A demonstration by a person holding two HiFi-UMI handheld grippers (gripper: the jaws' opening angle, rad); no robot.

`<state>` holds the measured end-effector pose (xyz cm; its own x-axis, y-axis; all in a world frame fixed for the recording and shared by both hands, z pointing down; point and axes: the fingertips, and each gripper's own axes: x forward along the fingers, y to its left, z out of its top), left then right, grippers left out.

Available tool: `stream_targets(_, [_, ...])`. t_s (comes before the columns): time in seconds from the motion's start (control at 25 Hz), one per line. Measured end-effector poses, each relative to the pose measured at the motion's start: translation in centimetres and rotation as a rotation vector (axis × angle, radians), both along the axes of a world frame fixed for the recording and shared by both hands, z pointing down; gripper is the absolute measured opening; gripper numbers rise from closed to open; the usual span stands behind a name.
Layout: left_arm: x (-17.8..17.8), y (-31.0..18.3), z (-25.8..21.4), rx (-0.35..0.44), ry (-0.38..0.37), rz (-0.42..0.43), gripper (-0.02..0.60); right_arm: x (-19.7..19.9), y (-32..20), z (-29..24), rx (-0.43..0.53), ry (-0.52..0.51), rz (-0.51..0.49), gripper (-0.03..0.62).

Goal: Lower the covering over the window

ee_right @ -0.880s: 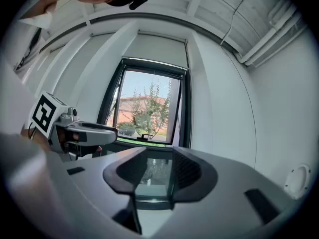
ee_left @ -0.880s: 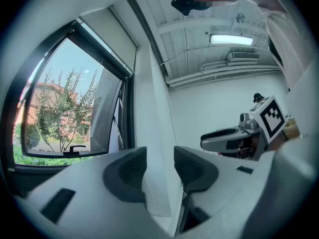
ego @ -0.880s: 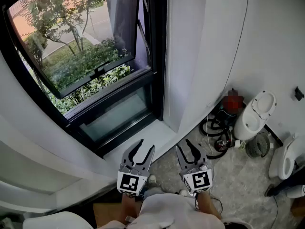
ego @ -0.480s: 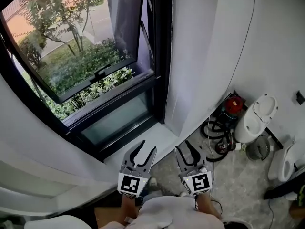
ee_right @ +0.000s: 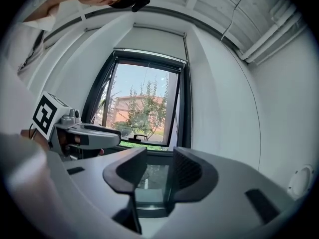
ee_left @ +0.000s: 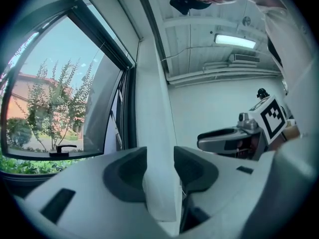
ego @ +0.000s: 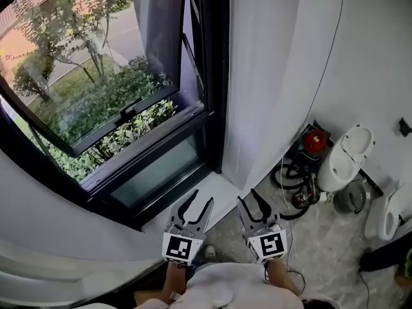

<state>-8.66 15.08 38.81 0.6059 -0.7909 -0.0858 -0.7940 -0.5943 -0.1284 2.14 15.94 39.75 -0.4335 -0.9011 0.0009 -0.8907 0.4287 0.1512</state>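
Observation:
A tall black-framed window [ego: 129, 127] has its sash [ego: 122, 111] tilted open onto trees and shrubs. In the right gripper view the window [ee_right: 144, 103] is uncovered, with a white housing [ee_right: 159, 31] across its top. A thin cord [ego: 230, 56] hangs down the white wall beside the frame. My left gripper [ego: 193, 205] and right gripper [ego: 253, 203] sit side by side, level, low in front of the sill, both open and empty. Between the left jaws only the distant white wall edge [ee_left: 152, 108] shows.
A white sill [ego: 215, 187] runs under the window. On the stone floor at the right are a red machine [ego: 313, 141], black hoses [ego: 290, 172], white ceramic fixtures [ego: 344, 153] and a grey bucket [ego: 351, 198]. A cable [ego: 322, 69] runs down the right wall.
The head view has shifted slightly, so the window fills more of the left side. Both grippers keep their places side by side and stay open.

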Motion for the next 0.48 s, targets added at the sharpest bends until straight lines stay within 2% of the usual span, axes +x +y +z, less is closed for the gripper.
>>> stream_targets(0.48, [-2.1, -5.5, 0.6, -0.022, 0.014, 0.054, 0.169, -2.7, -4.6, 0.3, -0.012, 0.005, 0.060, 0.155])
